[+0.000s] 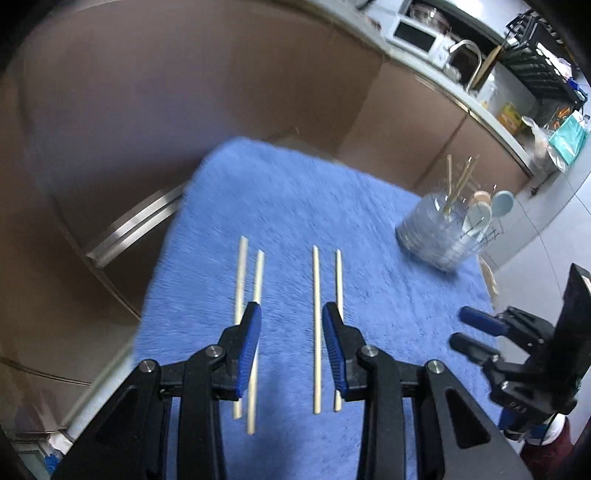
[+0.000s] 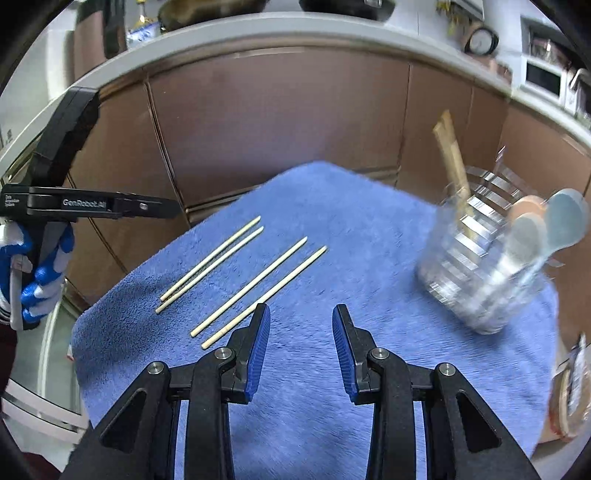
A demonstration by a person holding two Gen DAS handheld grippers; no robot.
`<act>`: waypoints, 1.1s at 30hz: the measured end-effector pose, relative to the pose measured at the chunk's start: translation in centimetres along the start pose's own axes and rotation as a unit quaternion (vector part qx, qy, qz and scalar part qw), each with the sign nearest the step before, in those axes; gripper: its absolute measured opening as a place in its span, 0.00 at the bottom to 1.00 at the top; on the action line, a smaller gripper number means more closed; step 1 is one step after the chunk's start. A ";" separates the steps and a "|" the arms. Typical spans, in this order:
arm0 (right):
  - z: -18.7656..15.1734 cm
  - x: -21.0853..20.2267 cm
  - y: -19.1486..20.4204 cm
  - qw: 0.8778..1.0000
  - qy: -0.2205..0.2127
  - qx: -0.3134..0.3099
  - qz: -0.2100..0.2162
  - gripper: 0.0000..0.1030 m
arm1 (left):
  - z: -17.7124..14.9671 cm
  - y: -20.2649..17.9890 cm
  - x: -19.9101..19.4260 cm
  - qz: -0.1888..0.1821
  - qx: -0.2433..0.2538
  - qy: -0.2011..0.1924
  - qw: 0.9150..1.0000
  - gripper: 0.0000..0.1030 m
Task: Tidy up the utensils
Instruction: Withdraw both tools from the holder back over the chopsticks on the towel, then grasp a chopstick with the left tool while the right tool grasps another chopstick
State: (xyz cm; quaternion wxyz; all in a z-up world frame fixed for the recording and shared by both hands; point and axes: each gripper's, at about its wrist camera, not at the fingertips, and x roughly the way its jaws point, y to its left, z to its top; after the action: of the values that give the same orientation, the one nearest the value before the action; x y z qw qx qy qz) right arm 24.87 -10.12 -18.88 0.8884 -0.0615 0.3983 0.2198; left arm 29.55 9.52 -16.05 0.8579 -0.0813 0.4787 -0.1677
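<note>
Four chopsticks (image 1: 316, 325) lie flat on a blue towel (image 1: 288, 206), roughly parallel, in two loose pairs: a left pair (image 1: 240, 291) and a right pair (image 2: 258, 291). Left gripper (image 1: 291, 350) hovers low over them, jaws wide apart and holding nothing. In the left wrist view its left finger (image 1: 249, 350) overlaps the inner stick of the left pair; its right finger (image 1: 334, 350) overlaps the outer stick of the right pair. The inner stick of the right pair sits in the gap between the fingers, nearer the right one. Contact between fingers and sticks cannot be judged. Right gripper (image 2: 301, 354) also hangs open and empty over bare towel, with all four sticks to its left; the nearest stick's end passes just beside its left fingertip (image 2: 260, 325), apparently not touching. In the left wrist view the right gripper (image 1: 476, 332) appears at the towel's right edge, well apart from the sticks. A clear holder (image 2: 476, 269) stands at the towel's far right corner, away from both grippers, blurred in both views. It holds upright chopsticks (image 1: 456, 184) and several pale spoons (image 2: 546, 229), bowls up. A gloved hand (image 2: 40, 273) grips the left tool's handle at the right wrist view's left edge. Brown cabinets (image 2: 280, 122) stand behind the towel; a microwave (image 1: 413, 33) sits on the counter beyond.
</note>
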 end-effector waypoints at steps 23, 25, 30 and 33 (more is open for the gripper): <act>6.0 12.4 -4.2 0.984 0.127 0.104 0.067 0.31 | 4.4 2.6 12.8 0.035 0.001 0.119 0.992 0.19; 6.7 13.5 -4.5 0.981 0.138 0.117 0.068 0.30 | 4.5 2.4 12.9 0.039 0.005 0.123 0.992 0.18; 8.1 16.2 -4.5 0.975 0.171 0.133 0.056 0.29 | 4.7 2.3 13.1 0.046 0.009 0.128 0.991 0.14; 8.4 17.6 -3.9 0.973 0.190 0.128 0.035 0.26 | 4.9 2.6 13.2 0.050 0.008 0.128 0.991 0.11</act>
State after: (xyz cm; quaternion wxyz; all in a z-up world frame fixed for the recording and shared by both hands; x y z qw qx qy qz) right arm 42.62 -5.20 -26.38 0.7886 0.0259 0.5865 0.1827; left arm 40.65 6.97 -24.73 0.7975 -0.0282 0.5866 -0.1381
